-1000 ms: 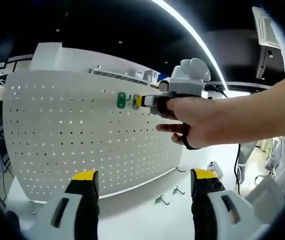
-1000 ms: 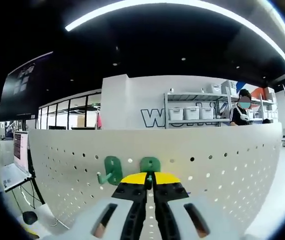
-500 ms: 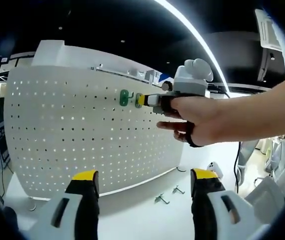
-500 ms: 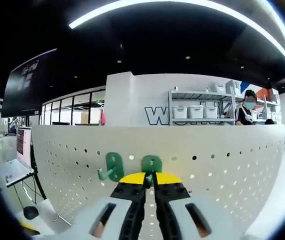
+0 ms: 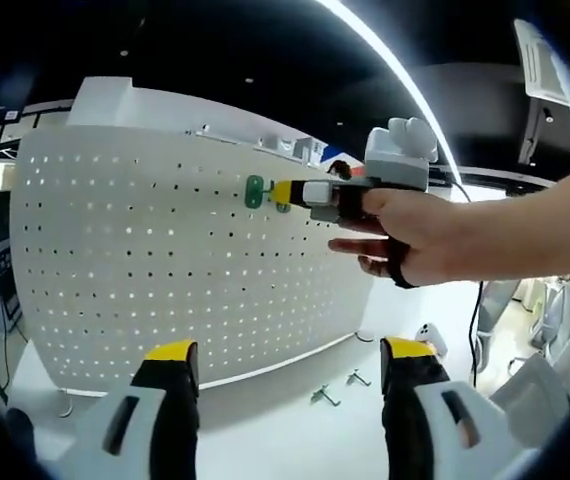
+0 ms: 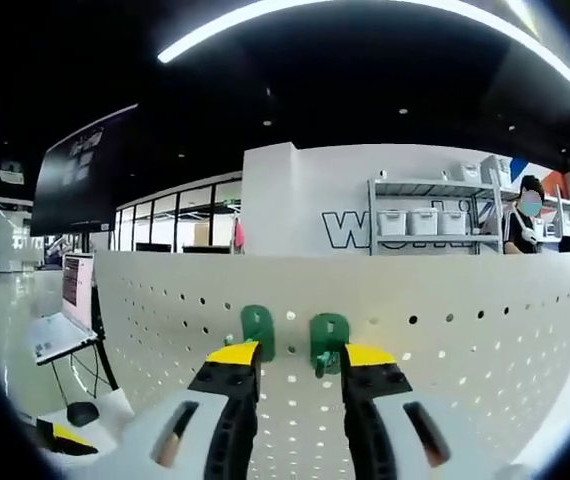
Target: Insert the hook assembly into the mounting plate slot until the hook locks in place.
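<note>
- Now two green hooks sit side by side on the upright white pegboard (image 6: 485,340): the right-hand hook (image 6: 329,342) and the left-hand hook (image 6: 257,326), both flat against the perforated face near its top edge.
- Between the yellow tips of the right gripper (image 6: 298,355), the right-hand hook shows in the gap, close to the inner edge of the right finger; whether the pads touch it cannot be told.
- Its fingers stand apart, with pegboard visible between them, and the left-hand hook rises just above the left fingertip.
- Seen from the left gripper view, the right gripper (image 5: 287,192) reaches in from the right, held in a person's hand (image 5: 420,235), its yellow tip right at the green hooks (image 5: 256,190) high on the pegboard (image 5: 115,260).
- Lower down, the left gripper (image 5: 287,352) hangs well apart from the hooks, fingers wide and holding nothing.
- Below the board, a few spare metal hooks (image 5: 323,397) lie on the white counter (image 5: 285,440) near the board's foot.
- Beyond the top of the board, shelves with white bins (image 6: 425,222) stand against a far wall.
</note>
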{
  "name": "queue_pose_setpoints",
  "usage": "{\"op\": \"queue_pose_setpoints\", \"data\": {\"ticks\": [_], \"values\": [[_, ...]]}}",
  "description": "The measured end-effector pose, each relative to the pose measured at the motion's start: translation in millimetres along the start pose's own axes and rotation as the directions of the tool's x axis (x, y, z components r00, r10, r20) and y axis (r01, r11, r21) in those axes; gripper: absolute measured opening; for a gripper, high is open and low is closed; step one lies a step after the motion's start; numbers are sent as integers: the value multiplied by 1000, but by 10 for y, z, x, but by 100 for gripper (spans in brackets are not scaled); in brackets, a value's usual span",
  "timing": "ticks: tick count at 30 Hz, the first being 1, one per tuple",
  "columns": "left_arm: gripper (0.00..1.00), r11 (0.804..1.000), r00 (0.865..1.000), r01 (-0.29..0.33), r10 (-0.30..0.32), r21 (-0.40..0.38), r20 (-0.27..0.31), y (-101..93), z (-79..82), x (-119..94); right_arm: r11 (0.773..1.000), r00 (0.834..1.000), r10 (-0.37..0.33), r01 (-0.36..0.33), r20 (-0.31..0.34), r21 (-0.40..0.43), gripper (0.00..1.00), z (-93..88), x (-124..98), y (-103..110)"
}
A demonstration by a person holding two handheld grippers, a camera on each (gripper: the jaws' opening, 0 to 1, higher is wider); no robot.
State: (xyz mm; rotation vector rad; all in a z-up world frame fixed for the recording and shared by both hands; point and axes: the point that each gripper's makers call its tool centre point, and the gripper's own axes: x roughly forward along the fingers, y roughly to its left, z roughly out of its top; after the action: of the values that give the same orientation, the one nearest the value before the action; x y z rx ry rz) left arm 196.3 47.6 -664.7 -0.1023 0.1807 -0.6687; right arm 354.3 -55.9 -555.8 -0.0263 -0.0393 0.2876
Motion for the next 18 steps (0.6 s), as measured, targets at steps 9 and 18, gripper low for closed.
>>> {"op": "queue_pose_setpoints", "data": {"ticks": [9,18], "values": [[76,1000,1000,-4,4,-2,-4,14,-19,-5,997,997,74,-74,14,-27,42,20,-102,-3],[76,1000,1000,-1,1,2,-13,-5,-61,1,984,985,172,-172,3,-35,53,-69,-209,96]]}}
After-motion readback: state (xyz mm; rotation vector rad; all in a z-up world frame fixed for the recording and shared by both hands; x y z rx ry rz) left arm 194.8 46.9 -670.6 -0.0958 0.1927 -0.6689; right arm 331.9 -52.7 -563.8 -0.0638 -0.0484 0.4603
